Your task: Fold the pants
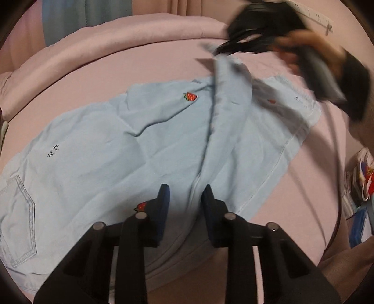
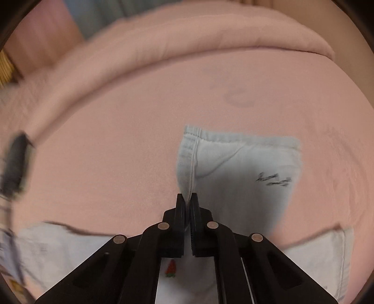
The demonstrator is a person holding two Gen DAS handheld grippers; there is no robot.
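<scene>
Light blue pants (image 1: 131, 149) with red strawberry patches lie spread on a pink bed (image 1: 140, 65). My left gripper (image 1: 184, 194) is open just above the pants near the crotch seam, holding nothing. My right gripper (image 2: 187, 198) is shut on the hem of one pant leg (image 2: 233, 163) and holds it lifted above the bed. In the left wrist view the right gripper (image 1: 257, 30) shows blurred at the top right, with the leg (image 1: 229, 93) rising to it. More of the pants (image 2: 70, 247) lies below in the right wrist view.
A rolled pink duvet (image 1: 105, 46) runs along the far side of the bed. Curtains (image 1: 70, 21) hang behind it. Colourful items (image 1: 362, 182) sit off the right edge of the bed. A dark blurred object (image 2: 16, 163) shows at the left in the right wrist view.
</scene>
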